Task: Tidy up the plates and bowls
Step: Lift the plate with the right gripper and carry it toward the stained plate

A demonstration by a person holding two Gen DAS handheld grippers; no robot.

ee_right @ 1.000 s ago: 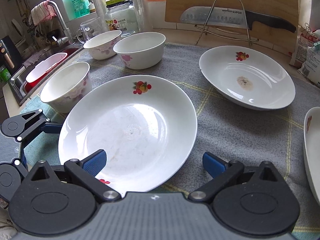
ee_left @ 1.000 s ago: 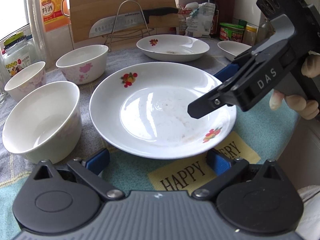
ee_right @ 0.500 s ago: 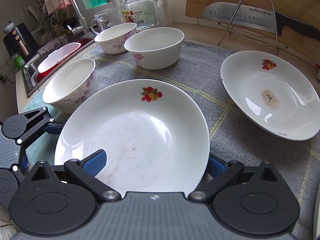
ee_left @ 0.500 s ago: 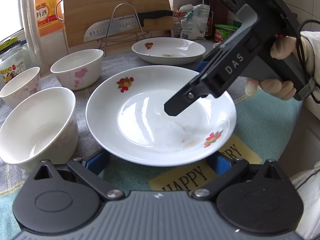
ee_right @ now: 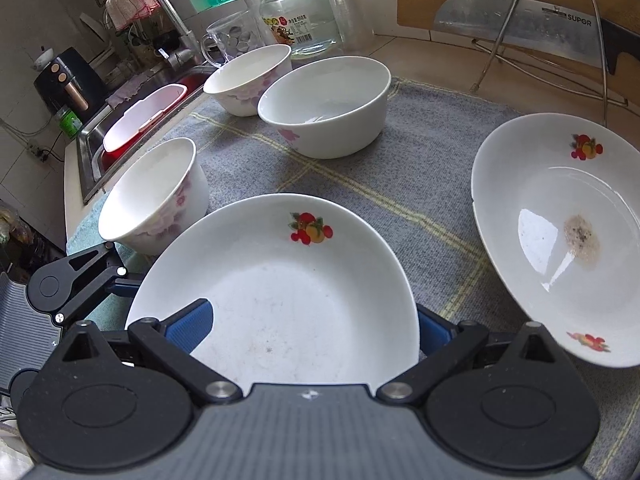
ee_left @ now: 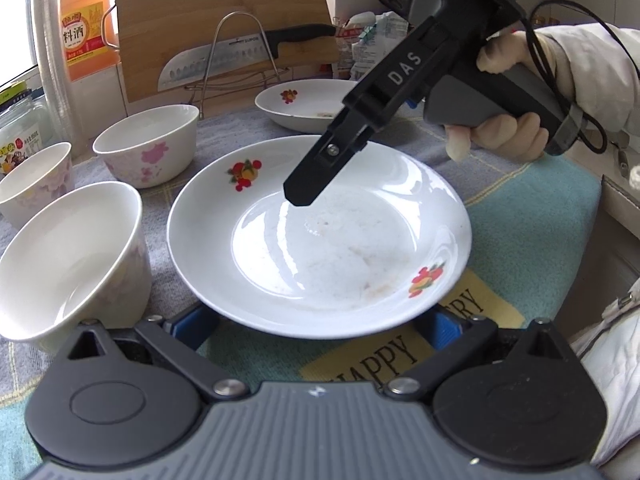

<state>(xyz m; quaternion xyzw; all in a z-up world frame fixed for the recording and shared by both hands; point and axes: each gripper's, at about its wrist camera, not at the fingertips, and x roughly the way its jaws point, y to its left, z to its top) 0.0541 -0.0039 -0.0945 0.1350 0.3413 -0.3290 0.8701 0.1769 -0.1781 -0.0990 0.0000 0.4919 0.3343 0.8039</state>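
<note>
A white plate (ee_left: 320, 240) with fruit prints lies on the cloth mat; it also fills the middle of the right wrist view (ee_right: 288, 292). My left gripper (ee_left: 318, 324) is open, its blue pads (ee_left: 196, 322) tucked under the plate's near rim. My right gripper (ee_right: 310, 326) is open and straddles the plate's edge: one finger (ee_left: 320, 168) reaches over the plate's inside, the other is hidden behind it. A second plate (ee_right: 560, 232) with a dark stain lies beyond. Three white bowls (ee_left: 68, 256), (ee_left: 148, 144), (ee_left: 32, 176) stand to the left.
A cutting board (ee_left: 224, 12), a wire rack (ee_left: 240, 60) with a cleaver, an oil bottle (ee_left: 86, 24) and a glass jar (ee_right: 304, 16) line the back wall. A sink (ee_right: 132, 120) lies beyond the bowls. A gloved hand (ee_left: 504, 136) holds the right gripper.
The right gripper has swung in over the plate, its finger now reaching past the middle. The left gripper has slid forward, so the plate's near rim now covers its pads.
</note>
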